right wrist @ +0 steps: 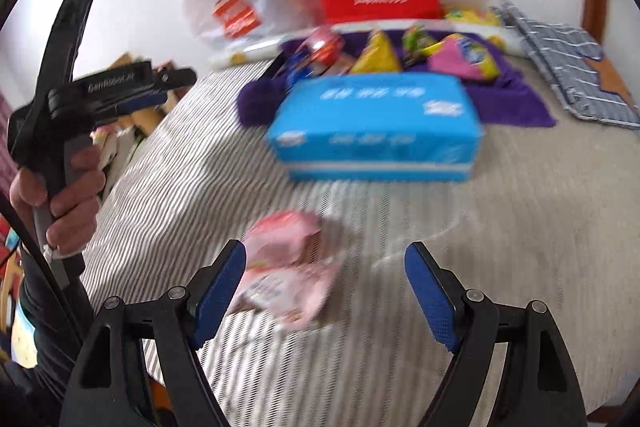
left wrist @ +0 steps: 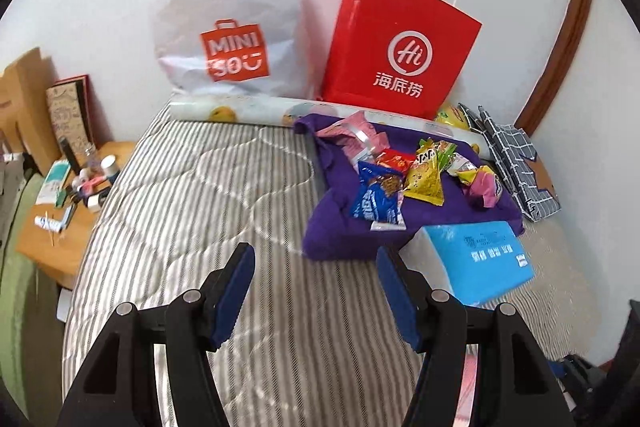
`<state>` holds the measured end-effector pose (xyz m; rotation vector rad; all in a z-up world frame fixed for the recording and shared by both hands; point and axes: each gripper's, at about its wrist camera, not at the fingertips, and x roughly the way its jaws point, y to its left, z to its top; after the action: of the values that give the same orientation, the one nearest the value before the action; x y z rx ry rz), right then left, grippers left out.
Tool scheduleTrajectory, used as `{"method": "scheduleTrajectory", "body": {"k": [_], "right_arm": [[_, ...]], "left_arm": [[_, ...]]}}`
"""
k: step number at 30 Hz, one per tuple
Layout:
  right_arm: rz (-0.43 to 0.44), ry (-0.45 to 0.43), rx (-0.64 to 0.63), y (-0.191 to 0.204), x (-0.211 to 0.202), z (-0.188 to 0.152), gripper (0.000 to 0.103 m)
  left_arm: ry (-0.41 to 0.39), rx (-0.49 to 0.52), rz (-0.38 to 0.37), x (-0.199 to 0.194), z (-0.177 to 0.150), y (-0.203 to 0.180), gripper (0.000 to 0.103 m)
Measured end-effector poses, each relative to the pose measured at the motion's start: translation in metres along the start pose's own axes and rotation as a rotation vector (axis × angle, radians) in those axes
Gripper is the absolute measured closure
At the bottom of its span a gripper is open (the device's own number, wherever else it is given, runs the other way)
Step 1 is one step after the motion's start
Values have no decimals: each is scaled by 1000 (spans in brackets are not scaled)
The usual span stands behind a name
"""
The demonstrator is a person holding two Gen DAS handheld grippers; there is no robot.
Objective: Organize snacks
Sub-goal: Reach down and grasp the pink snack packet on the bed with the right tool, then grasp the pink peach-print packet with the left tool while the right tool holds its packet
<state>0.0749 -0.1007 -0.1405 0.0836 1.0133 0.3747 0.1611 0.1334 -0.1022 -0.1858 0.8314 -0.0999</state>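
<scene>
Right gripper [right wrist: 325, 267] jaws spread, empty | pink snack packet [right wrist: 286, 263] on striped mattress [right wrist: 500, 227], by left pad, seemingly untouched (blurred) | light, soft, crinkly, slippery; pinch across middle | left gripper [left wrist: 316, 269] released, empty | other snacks [left wrist: 404, 167] on purple cloth [left wrist: 332, 227]

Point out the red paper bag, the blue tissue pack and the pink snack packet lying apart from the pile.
red paper bag [left wrist: 404, 59]: left wrist view, on its white logo.
blue tissue pack [right wrist: 374, 115]: right wrist view, on its top face.
pink snack packet [right wrist: 282, 263]: right wrist view, on its middle.
</scene>
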Motion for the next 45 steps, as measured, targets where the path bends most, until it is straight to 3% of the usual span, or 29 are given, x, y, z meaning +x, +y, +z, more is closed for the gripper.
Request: {"method": "scheduleTrajectory", "body": {"k": [7, 10, 12, 16, 17, 22, 28, 30, 32, 34, 41, 45], "right_arm": [[-50, 66, -57, 23, 31, -19, 24], [-96, 21, -81, 27, 32, -25, 30], [-114, 1, -96, 28, 33, -27, 36], [-101, -17, -106, 25, 28, -27, 65], [-82, -15, -102, 22, 27, -27, 67], [-63, -34, -83, 7, 20, -23, 66], [-71, -67, -83, -9, 15, -14, 51], [-56, -63, -80, -13, 17, -12, 51], [-21, -44, -77, -14, 21, -11, 63], [24, -36, -66, -15, 21, -12, 69], [33, -77, -34, -27, 0, -16, 83], [-29, -106, -21, -43, -13, -16, 85]], "left_arm": [[-3, -6, -7, -16, -14, 7, 42], [-2, 9, -4, -19, -21, 2, 42], [1, 22, -5, -18, -25, -3, 42], [19, 44, -19, -14, -35, -14, 42], [29, 47, -32, -12, -38, -16, 42], [75, 76, -87, -3, -50, -35, 42], [96, 91, -100, 2, -54, -50, 42], [105, 96, -111, 3, -55, -53, 42], [117, 97, -122, 5, -56, -55, 42], [122, 104, -121, 6, -58, -58, 42], [171, 147, -180, 11, -72, -75, 42], [212, 201, -212, 19, -82, -91, 42]]}}
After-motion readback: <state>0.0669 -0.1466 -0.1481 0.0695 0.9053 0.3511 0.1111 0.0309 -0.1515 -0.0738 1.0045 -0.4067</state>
